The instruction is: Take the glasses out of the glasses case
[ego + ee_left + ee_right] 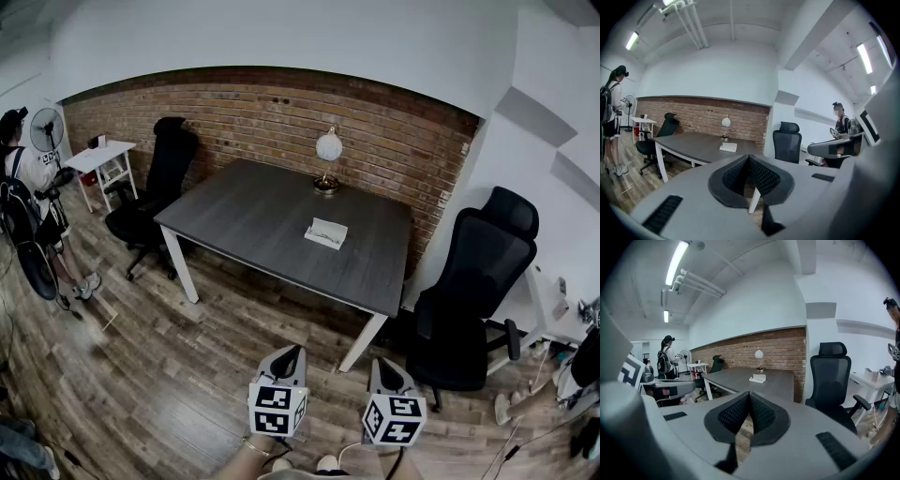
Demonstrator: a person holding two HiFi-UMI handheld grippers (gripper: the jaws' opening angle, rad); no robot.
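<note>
A dark grey table stands well ahead of both grippers. A black office chair sits ahead and to the right of the right gripper. On the table, far beyond the jaw tips, lies the pale glasses case, with a small globe lamp just behind it. The left gripper and the right one each have jaws pressed together, nothing between them (the task looks not yet begun). Likely risks: arriving with jaws unparted could shove the light case along the table, and a wide swing could knock the lamp.
</note>
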